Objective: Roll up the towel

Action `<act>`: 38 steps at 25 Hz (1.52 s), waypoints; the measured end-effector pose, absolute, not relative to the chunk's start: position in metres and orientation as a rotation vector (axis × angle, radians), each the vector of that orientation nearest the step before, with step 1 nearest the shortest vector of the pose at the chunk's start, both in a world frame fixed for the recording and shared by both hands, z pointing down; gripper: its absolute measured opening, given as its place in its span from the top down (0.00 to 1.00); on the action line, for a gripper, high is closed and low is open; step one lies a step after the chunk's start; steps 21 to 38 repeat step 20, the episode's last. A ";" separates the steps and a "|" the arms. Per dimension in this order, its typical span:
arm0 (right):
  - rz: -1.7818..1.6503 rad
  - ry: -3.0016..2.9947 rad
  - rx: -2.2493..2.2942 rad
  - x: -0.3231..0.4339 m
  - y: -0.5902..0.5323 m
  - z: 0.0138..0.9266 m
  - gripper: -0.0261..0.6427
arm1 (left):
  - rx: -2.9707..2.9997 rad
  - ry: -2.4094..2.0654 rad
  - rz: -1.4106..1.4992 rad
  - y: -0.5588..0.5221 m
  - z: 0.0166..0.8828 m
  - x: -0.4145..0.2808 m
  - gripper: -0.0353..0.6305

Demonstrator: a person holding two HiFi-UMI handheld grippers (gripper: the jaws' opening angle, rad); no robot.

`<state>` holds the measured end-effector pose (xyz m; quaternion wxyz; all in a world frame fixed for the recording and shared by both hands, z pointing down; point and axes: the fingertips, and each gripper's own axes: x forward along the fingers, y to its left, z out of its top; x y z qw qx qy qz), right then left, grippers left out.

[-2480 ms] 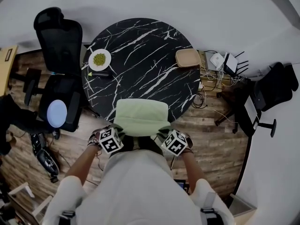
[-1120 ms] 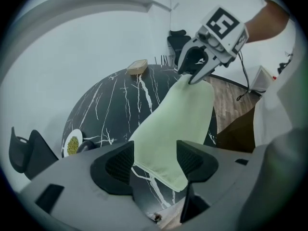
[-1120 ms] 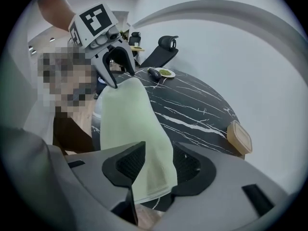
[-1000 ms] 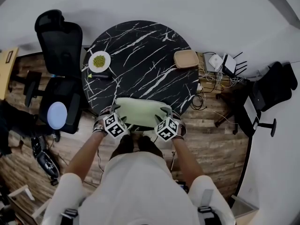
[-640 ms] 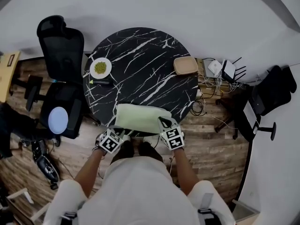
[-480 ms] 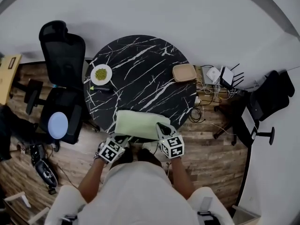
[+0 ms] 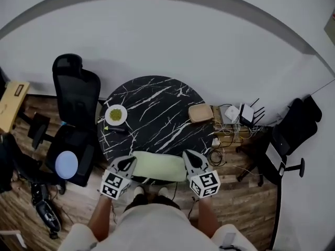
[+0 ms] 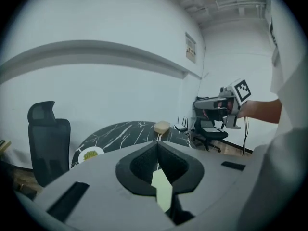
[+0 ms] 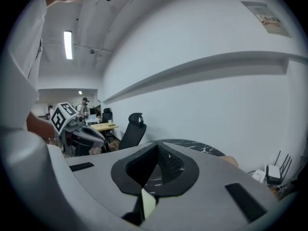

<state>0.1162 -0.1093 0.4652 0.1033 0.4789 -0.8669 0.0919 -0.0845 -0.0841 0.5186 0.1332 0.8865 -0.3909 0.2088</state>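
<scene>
A pale green towel (image 7: 158,167) hangs over the near edge of the round black marble table (image 7: 157,103). My left gripper (image 7: 130,162) is shut on the towel's near left corner. My right gripper (image 7: 188,157) is shut on its near right corner. Both are held up above the table's edge. In the left gripper view a strip of the green towel (image 8: 162,190) shows between the closed jaws of the left gripper (image 8: 157,144). In the right gripper view a thin sliver of towel (image 9: 147,203) sits in the right gripper (image 9: 158,145).
A white plate of green food (image 7: 115,114) and a dark pen (image 7: 113,129) lie at the table's left. A tan bowl (image 7: 200,113) sits at its right edge. A black office chair (image 7: 76,90) stands left, and routers with cables (image 7: 241,115) lie on the floor right.
Both grippers have shut on the towel's near corners and risen, lifting the near edge off the table. The head view has risen too, so the table looks smaller.
</scene>
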 end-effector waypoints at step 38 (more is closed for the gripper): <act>0.051 -2.706 1.411 0.115 -0.049 0.382 0.97 | 2.607 -1.168 -0.006 -0.028 0.404 -0.087 0.94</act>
